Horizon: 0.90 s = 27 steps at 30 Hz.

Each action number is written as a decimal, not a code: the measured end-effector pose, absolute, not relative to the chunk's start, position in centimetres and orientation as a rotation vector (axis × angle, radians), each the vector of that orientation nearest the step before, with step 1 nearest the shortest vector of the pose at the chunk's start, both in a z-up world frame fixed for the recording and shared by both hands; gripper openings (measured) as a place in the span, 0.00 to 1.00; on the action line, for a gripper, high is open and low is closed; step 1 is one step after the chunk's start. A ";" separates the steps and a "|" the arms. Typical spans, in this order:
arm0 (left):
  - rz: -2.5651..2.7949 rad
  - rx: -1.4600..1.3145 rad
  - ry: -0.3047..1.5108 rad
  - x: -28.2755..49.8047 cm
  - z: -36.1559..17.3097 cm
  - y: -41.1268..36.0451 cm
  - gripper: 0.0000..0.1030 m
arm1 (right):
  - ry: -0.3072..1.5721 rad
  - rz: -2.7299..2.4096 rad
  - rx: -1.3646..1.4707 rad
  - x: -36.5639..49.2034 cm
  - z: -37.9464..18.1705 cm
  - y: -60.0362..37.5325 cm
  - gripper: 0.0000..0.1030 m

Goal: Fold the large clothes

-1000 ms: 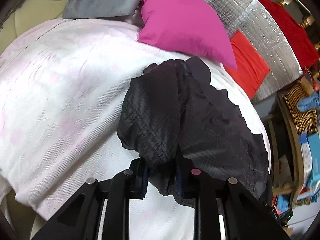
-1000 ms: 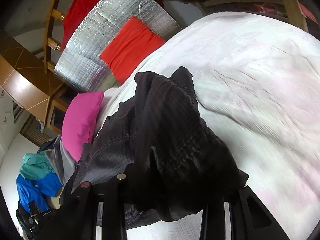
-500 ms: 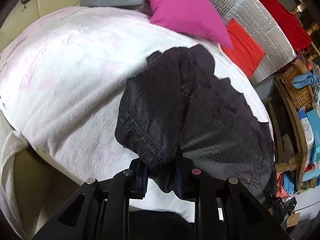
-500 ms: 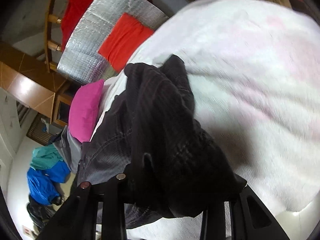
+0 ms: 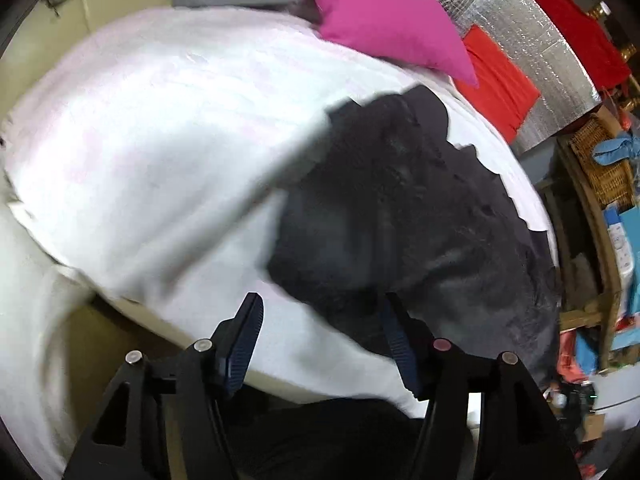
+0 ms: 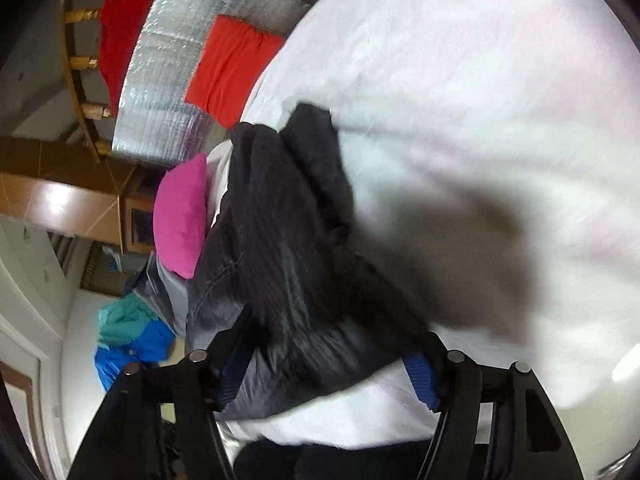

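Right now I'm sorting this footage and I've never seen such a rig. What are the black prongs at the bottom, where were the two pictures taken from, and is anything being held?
The prongs are two-finger grippers, one held in each of a person's hands. Each carries a fisheye camera looking along its fingers, so one picture comes from the left gripper and one from the right gripper.

Both look down at a bed with a white textured bedspread. On it lies a dark black-grey crumpled garment, with a bright pink cushion beyond.

Both grippers' jaws have just been opening. The garment lies between the fingers in each view, but the pads no longer press on it, so nothing is held.
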State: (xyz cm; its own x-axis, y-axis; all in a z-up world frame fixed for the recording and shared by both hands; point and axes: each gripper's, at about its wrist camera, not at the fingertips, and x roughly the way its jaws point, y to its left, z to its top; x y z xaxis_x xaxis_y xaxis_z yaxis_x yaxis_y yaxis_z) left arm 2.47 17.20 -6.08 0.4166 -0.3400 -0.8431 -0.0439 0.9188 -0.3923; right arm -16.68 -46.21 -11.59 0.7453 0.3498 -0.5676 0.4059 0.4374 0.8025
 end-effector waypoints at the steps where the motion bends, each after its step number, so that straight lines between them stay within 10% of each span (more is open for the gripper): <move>1: -0.174 -0.361 1.113 2.2 -5.5 18.3 0.61 | 0.777 -0.049 1.126 -17.6 -11.1 -46.8 0.69; 15: -0.234 -0.298 1.184 13.0 -5.9 15.2 0.67 | 0.852 -0.142 0.876 -8.8 -7.1 -48.2 0.73; 17: -0.252 -0.280 1.200 14.3 -6.5 13.6 0.67 | 0.895 -0.141 0.858 -7.0 -8.3 -47.6 0.58; 18: -0.259 -0.269 1.196 14.6 -6.6 13.1 0.63 | 0.923 -0.139 0.826 -5.9 -8.7 -47.0 0.41; 22: -0.274 -0.173 1.124 15.2 -5.7 11.4 0.20 | 0.933 -0.212 0.649 -4.1 -7.3 -45.4 0.27; 27: -0.249 -0.169 1.074 18.3 -4.5 9.2 0.12 | 0.818 -0.275 0.671 -3.6 -5.7 -46.9 0.19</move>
